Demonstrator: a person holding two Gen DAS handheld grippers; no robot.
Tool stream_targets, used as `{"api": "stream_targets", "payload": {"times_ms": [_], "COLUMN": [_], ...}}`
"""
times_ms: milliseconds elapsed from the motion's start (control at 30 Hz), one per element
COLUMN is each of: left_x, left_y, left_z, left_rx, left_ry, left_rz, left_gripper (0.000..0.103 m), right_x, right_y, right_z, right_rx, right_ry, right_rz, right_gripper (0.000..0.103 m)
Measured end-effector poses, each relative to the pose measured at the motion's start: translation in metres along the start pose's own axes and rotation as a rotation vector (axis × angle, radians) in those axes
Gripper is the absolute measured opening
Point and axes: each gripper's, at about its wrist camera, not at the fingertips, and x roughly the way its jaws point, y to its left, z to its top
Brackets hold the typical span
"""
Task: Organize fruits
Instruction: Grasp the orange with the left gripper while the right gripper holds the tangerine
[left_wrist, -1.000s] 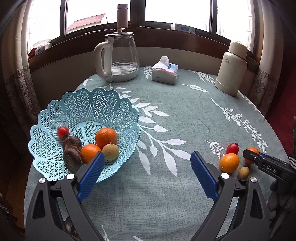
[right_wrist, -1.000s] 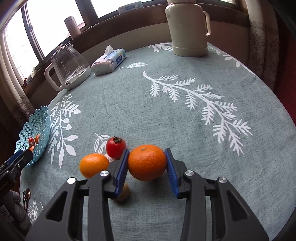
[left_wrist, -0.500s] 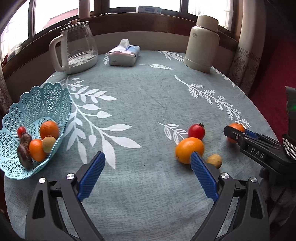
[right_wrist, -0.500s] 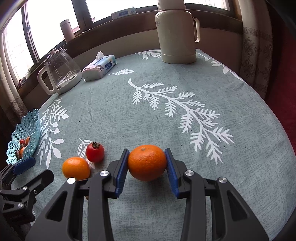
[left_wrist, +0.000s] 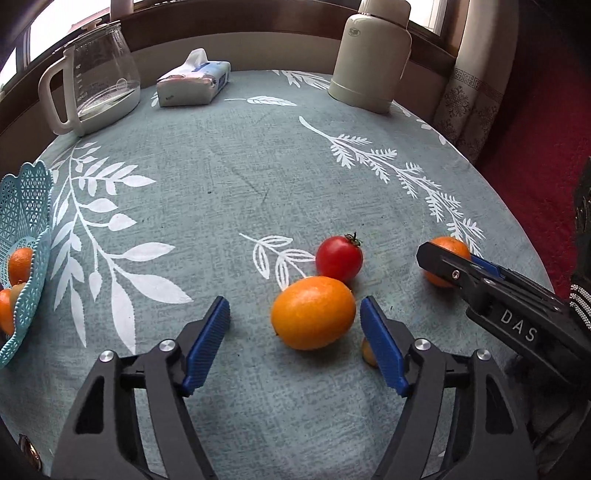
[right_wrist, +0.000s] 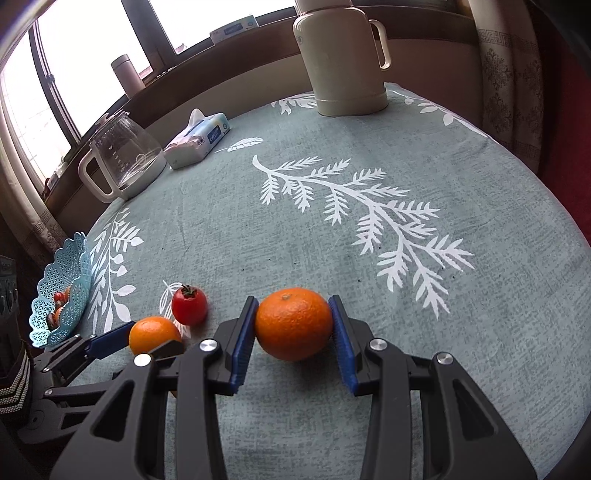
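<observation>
Your left gripper is spread wide around the nearer orange, the right pad close beside the fruit and the left pad well apart from it; neither pad touches. A second ago this gripper faced the blue basket with fruit already in it, and half a second ago the orange lay just ahead of its right pad. It has swung right and come forward until the orange sits between the pads, so I judge the next step is to close on it. A small yellowish fruit peeks out just behind the right pad, and the tomato sits touching or nearly touching the orange's far side; mind both when you close, since the round fruit could roll.

Your right gripper is pinching the tangerine, both blue pads pressed against its sides. That grip matches the earlier pictures. The table view behind it has shifted over the second, yet I cannot tell whether the fruit is clear of the tablecloth.

Farther off, the basket now lies at the left edge of the left view, well apart from both grippers. At the back stand the glass kettle, the tissue pack and the cream flask, all unmoved.
</observation>
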Motion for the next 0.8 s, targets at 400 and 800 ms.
{"api": "stream_targets", "payload": {"times_ms": [400, 800], "left_x": [-0.006, -0.03], "left_y": [0.0, 0.02], "left_z": [0.001, -0.003], "left_rx": [-0.004, -0.032], "left_ry": [-0.033, -0.094], "left_rz": [-0.003, 0.111], "left_gripper": [0.046, 0.046], "right_x": [-0.002, -0.006], "right_y": [-0.002, 0.0], "right_z": [-0.001, -0.001], "right_rx": [0.013, 0.008], "right_ry": [-0.008, -0.028], "right_rz": [0.016, 0.028], "right_gripper": [0.039, 0.04]}}
